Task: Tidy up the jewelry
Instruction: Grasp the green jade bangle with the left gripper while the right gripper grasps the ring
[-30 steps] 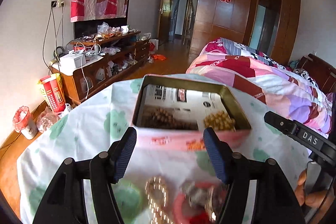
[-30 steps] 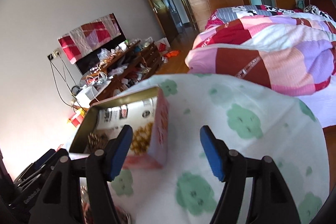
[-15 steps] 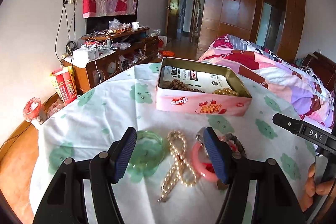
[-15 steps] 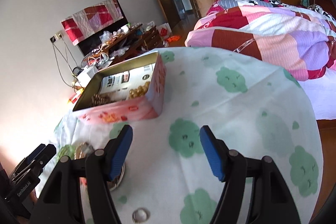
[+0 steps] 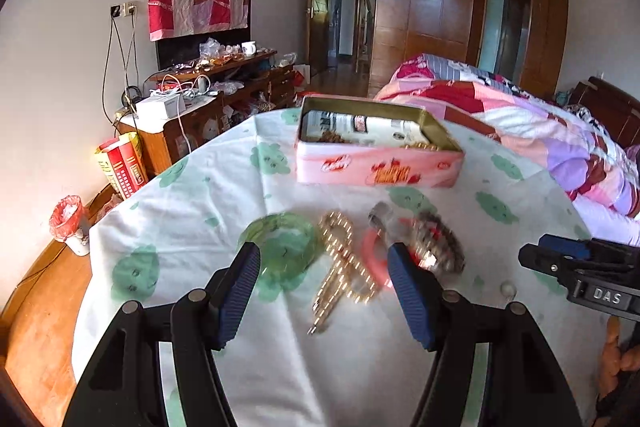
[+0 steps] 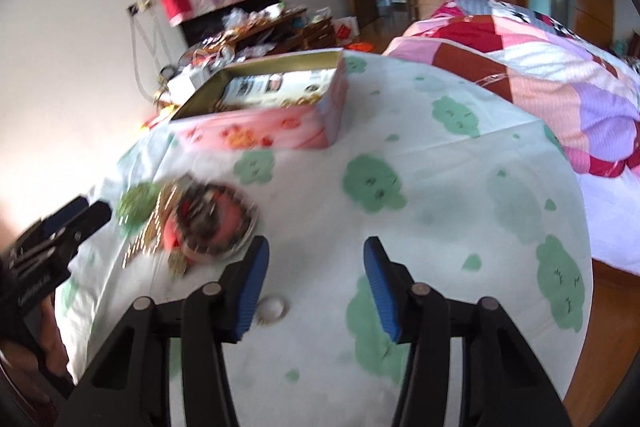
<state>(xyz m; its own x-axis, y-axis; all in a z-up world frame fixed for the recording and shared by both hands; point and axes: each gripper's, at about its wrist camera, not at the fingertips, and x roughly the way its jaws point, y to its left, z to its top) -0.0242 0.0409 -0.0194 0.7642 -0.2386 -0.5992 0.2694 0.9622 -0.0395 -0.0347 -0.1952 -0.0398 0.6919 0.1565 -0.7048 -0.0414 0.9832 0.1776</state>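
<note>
A pink tin (image 5: pixel 376 167) stands open on the table with beads inside; it also shows in the right wrist view (image 6: pixel 276 131). In front of it lie a green bangle (image 5: pixel 280 247), a gold pearl necklace (image 5: pixel 340 263), a pink bangle (image 5: pixel 372 255) and a dark beaded bracelet (image 5: pixel 440 243). My left gripper (image 5: pixel 324 295) is open and empty, just above the necklace. My right gripper (image 6: pixel 316 291) is open and empty, over bare cloth right of the jewelry pile (image 6: pixel 208 223). A small ring (image 6: pixel 274 309) lies by its left finger.
The round table has a white cloth with green prints (image 6: pixel 440 187). A quilted bed (image 5: pixel 540 131) stands to the right. A cluttered wooden cabinet (image 5: pixel 208 99) and a small bin (image 5: pixel 70 223) stand to the left. The right gripper shows in the left wrist view (image 5: pixel 580 263).
Both grippers have pulled back from the tin and come down toward the table. The loose jewelry is now nearer between my left fingers. The right gripper's fingers stand closer together.
</note>
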